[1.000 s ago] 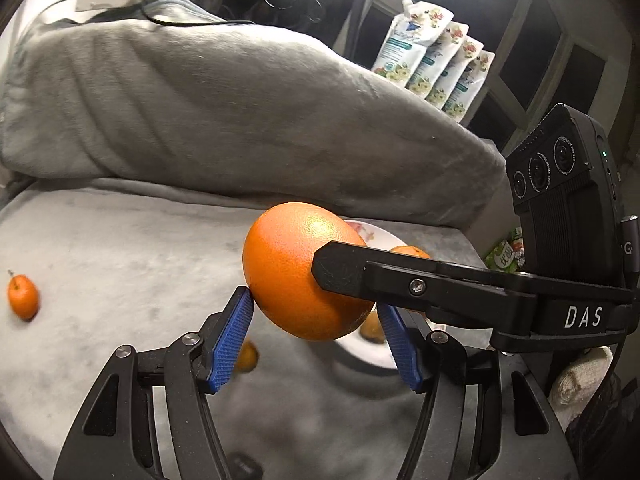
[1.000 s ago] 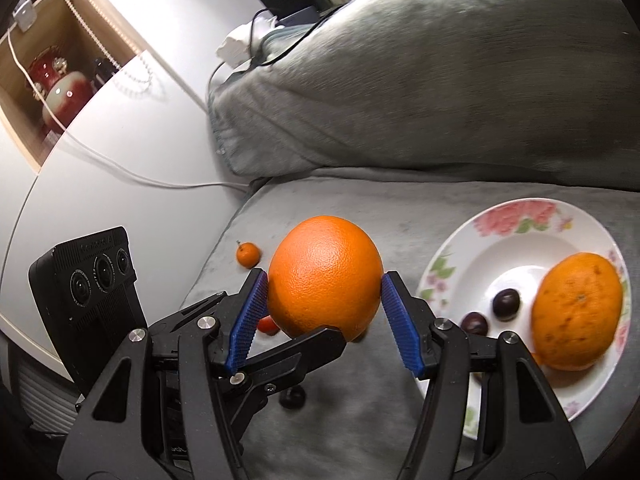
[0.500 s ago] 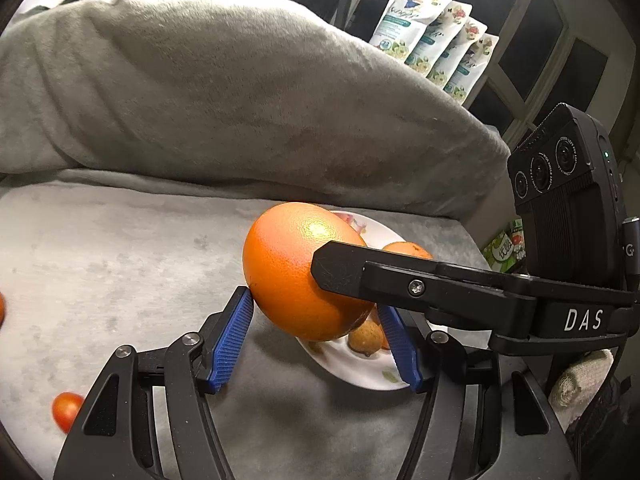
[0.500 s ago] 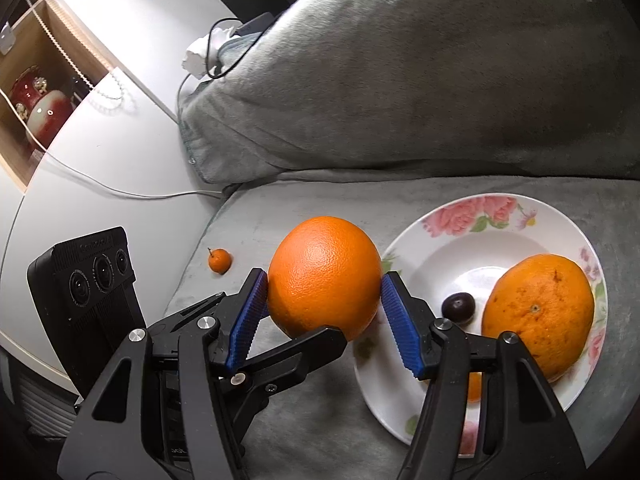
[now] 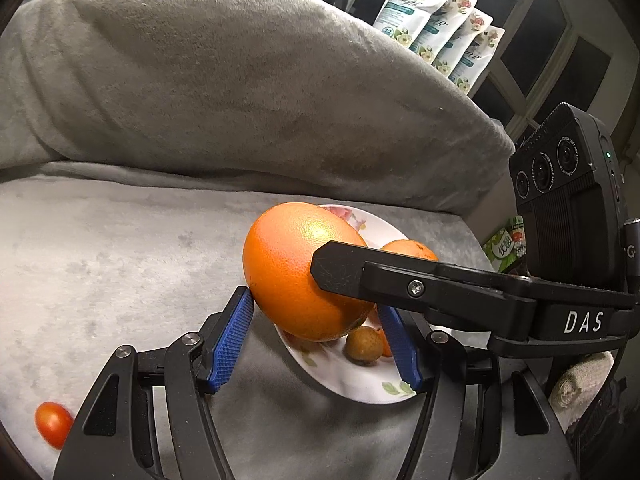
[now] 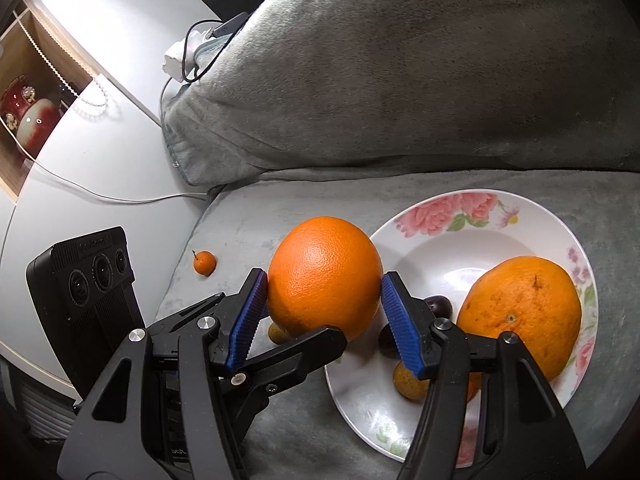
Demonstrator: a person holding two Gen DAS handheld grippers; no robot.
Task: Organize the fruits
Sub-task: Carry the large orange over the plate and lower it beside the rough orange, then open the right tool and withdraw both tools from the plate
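Note:
A large orange hangs just above the near-left rim of a floral white plate, gripped from two sides at once. My left gripper is shut on the orange's lower half. The right gripper is shut on the same orange, and its black finger crosses the fruit in the left wrist view. The plate holds a second big orange, dark plums and a small brown fruit.
A small tangerine and a cherry tomato lie loose on the grey blanket. A big grey cushion rises behind the plate. Pouches stand by the window; a white desk with cables is at the left.
Both grippers carried the orange sideways and slightly down toward the plate, which now lies partly under it. The grips stayed the same.

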